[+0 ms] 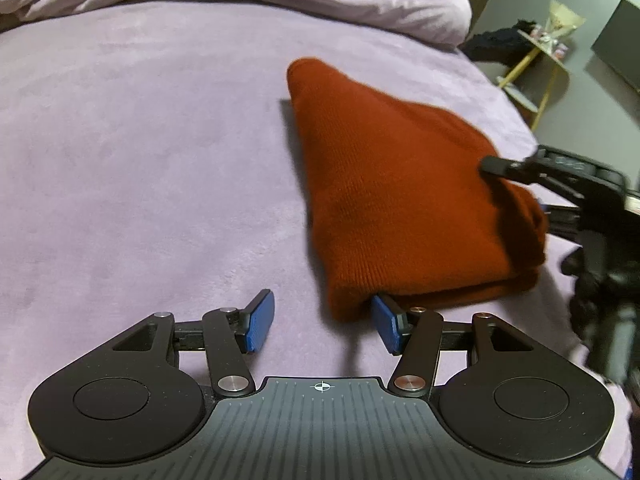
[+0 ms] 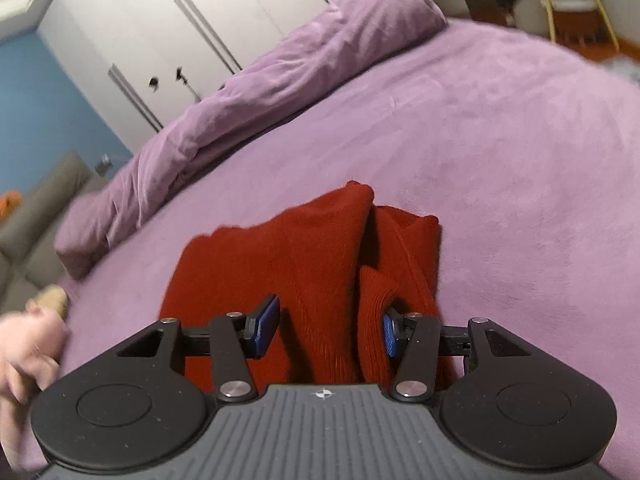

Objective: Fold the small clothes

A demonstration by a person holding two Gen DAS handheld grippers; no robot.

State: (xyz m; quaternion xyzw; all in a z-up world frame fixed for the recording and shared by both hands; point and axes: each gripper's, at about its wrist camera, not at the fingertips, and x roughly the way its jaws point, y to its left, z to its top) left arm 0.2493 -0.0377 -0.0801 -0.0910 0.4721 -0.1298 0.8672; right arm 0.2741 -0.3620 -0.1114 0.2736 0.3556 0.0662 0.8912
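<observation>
A rust-red knitted garment (image 1: pixel 404 196) lies folded in layers on the purple bed cover (image 1: pixel 140 160). My left gripper (image 1: pixel 324 322) is open at the garment's near corner; its right blue pad (image 1: pixel 386 322) touches the near edge of the cloth and its left pad lies on bare cover. In the right wrist view the same garment (image 2: pixel 304 264) lies bunched with a raised fold. My right gripper (image 2: pixel 328 328) is open and straddles the cloth, with the right pad (image 2: pixel 390 334) tucked against a fold. The right gripper also shows in the left wrist view (image 1: pixel 560 176), with a finger over the garment's right edge.
A rumpled purple duvet (image 2: pixel 256 92) lies along the far side of the bed. White wardrobe doors (image 2: pixel 168 40) stand behind it. A yellow-legged side table (image 1: pixel 540 56) stands past the bed's right edge. The person's hand (image 2: pixel 24 352) is at the left.
</observation>
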